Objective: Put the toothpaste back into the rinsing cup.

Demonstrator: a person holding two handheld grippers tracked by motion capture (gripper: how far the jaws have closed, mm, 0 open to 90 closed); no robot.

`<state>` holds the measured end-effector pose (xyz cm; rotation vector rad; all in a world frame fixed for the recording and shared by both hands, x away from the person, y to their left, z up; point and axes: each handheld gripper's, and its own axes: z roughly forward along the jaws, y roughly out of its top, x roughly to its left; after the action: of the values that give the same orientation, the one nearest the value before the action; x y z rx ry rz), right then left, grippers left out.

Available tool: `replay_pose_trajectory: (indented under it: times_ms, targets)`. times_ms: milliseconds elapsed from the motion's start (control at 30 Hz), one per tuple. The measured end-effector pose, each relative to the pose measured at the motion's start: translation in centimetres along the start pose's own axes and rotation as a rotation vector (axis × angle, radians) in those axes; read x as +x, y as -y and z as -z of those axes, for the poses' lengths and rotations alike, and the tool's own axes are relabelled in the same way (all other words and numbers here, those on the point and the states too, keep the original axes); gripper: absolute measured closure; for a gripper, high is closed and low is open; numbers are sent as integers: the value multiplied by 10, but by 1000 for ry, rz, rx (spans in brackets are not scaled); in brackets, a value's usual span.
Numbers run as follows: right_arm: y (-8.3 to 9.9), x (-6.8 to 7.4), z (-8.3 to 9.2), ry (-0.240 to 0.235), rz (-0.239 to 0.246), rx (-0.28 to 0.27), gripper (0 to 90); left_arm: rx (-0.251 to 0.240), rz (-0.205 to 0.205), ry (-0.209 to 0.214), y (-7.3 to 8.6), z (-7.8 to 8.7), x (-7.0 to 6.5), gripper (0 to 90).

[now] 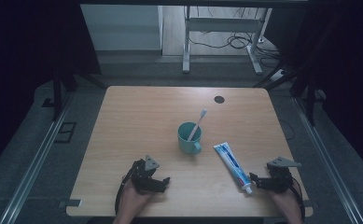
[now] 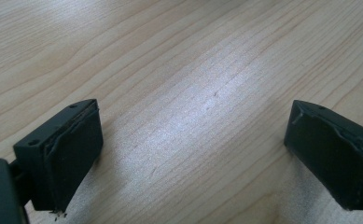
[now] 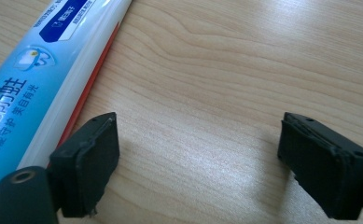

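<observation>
I rest both grippers, left gripper (image 1: 166, 181) and right gripper (image 1: 252, 180), fingers wide and empty; next I reach left for the toothpaste tube (image 1: 233, 166).

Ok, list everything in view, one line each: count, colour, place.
table: one, light wood, centre of the high view.
cup: one, teal, handled, mid-table.
toothbrush: one, white, standing tilted in the cup.
toothpaste tube: one, white and blue, flat on the table right of the cup, cap toward the near edge.
dark disc: one, black, far side of the table.
frame stand: one, white, on the floor behind the table.
left gripper: one, black, near left, jaws open over bare wood.
right gripper: one, black, near right, jaws open beside the tube.
</observation>
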<state>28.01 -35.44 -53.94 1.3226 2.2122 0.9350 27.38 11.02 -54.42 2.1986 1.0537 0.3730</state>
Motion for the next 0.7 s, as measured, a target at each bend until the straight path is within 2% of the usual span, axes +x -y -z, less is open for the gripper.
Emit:
replay_pose_trajectory:
  times_ms: [200,300,700]
  targets:
    - [-4,1,3,-27,2,26,136,3,-7,0,0,0,0,43]
    - [-7,3,6,-47,-16,30,148,3,-9,0,0,0,1,43]
    - [-14,5,16,-66,-12,47,167,4,-5,0,0,0,0,43]
